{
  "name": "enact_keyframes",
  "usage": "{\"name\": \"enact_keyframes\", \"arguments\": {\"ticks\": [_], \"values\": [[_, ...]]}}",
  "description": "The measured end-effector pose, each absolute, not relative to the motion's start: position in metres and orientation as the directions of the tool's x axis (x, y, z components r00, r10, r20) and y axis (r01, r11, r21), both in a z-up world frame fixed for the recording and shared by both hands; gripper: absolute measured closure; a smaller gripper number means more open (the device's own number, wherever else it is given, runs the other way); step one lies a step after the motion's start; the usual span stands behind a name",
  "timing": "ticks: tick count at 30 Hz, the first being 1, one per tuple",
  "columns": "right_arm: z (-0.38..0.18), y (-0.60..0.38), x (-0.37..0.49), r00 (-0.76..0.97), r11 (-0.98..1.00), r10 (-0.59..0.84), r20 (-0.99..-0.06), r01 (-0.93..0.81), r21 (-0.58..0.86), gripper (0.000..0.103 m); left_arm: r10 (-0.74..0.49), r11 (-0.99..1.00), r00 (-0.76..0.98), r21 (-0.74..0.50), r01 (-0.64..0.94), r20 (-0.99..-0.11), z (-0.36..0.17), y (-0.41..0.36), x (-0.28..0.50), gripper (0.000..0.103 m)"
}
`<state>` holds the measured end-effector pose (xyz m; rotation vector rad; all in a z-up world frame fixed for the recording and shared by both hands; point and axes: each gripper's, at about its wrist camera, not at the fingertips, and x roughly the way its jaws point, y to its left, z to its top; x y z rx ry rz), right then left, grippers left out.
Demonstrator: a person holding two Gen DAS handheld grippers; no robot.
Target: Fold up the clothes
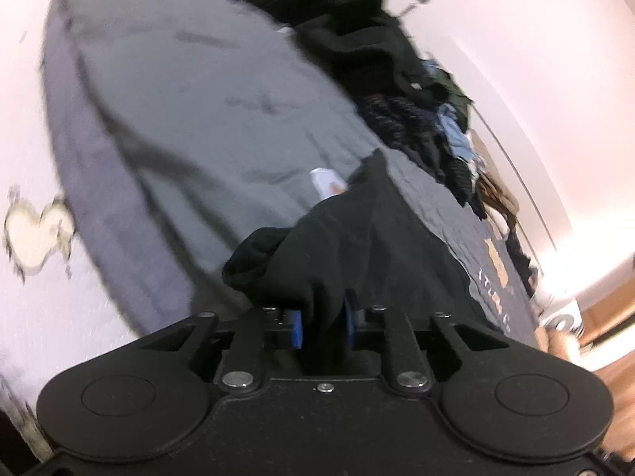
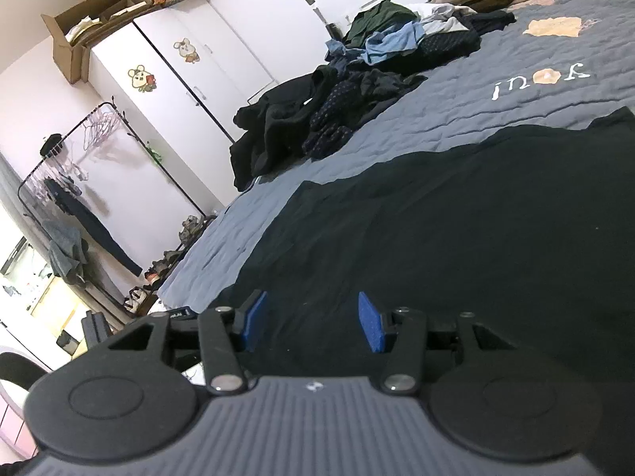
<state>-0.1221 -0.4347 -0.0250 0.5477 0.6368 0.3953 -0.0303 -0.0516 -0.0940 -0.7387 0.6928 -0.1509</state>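
Black garment in left tool

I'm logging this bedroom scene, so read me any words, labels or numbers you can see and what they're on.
"you!": white letters stitched on the grey bedspread, seen upside down from the right wrist view; the "o" is a tan patch.
Lettering on the bedspread in the left wrist view: too blurred to read.
Cartoon stickers on the wardrobe: pictures, no text.

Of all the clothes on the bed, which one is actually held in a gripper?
The black garment bunched between the left gripper fingers. The mixed pile of clothes lies untouched further up the bed, and the right gripper is open, holding nothing.
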Motion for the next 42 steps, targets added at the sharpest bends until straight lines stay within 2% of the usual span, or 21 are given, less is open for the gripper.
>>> {"name": "enact_keyframes", "arguments": {"ticks": [3,5,8,14,18,23,24,26,27,28,32,35,42], "values": [[-0.024,-0.441,-0.125,0.75,0.786,0.492,-0.442,-0.165,0.595,0.053,-0.39,0.758,0.791,-0.652,-0.015,-0.472,-0.081,-0.062,-0.034,0.091],[-0.023,-0.445,-0.126,0.755,0.785,0.487,-0.439,-0.159,0.598,0.053,-0.451,0.735,0.792,-0.675,0.067,-0.412,-0.073,-0.07,-0.037,0.092],[-0.022,-0.452,-0.129,0.764,0.784,0.478,-0.433,-0.15,0.602,0.053,-0.531,0.719,0.762,-0.673,0.174,-0.371,-0.062,-0.092,-0.038,0.092],[-0.018,-0.472,-0.139,0.798,0.78,0.444,-0.408,-0.12,0.614,0.053,-0.661,0.722,0.645,-0.559,0.407,-0.384,-0.048,-0.165,-0.042,0.092],[-0.016,-0.493,-0.149,0.829,0.774,0.403,-0.388,-0.082,0.628,0.053,-0.701,0.712,0.556,-0.402,0.575,-0.446,-0.049,-0.227,-0.058,0.092],[-0.02,-0.521,-0.157,0.852,0.772,0.339,-0.4,-0.01,0.635,0.053,-0.625,0.656,0.494,-0.064,0.752,-0.604,-0.084,-0.299,-0.096,0.092],[-0.022,-0.524,-0.158,0.852,0.773,0.331,-0.407,0.003,0.635,0.053,-0.609,0.648,0.506,-0.016,0.761,-0.611,-0.09,-0.305,-0.103,0.089],[-0.025,-0.53,-0.16,0.85,0.774,0.317,-0.42,0.024,0.632,0.053,-0.583,0.628,0.523,0.064,0.776,-0.621,-0.1,-0.316,-0.116,0.075],[-0.027,-0.531,-0.161,0.848,0.776,0.313,-0.427,0.031,0.63,0.053,-0.599,0.621,0.5,0.031,0.783,-0.626,-0.098,-0.316,-0.116,0.059],[-0.028,-0.532,-0.162,0.846,0.778,0.311,-0.433,0.035,0.628,0.053,-0.615,0.615,0.476,-0.005,0.789,-0.629,-0.096,-0.316,-0.116,0.052],[-0.033,-0.535,-0.166,0.84,0.782,0.304,-0.449,0.049,0.621,0.053,-0.698,0.599,0.386,-0.198,0.776,-0.603,-0.08,-0.303,-0.104,0.052],[-0.037,-0.535,-0.169,0.833,0.787,0.302,-0.464,0.057,0.614,0.053,-0.746,0.578,0.346,-0.296,0.76,-0.57,-0.068,-0.289,-0.097,0.052],[-0.045,-0.517,-0.174,0.819,0.792,0.311,-0.483,0.057,0.608,0.053,-0.768,0.618,0.416,-0.394,0.68,-0.487,-0.041,-0.246,-0.078,0.051]]}}
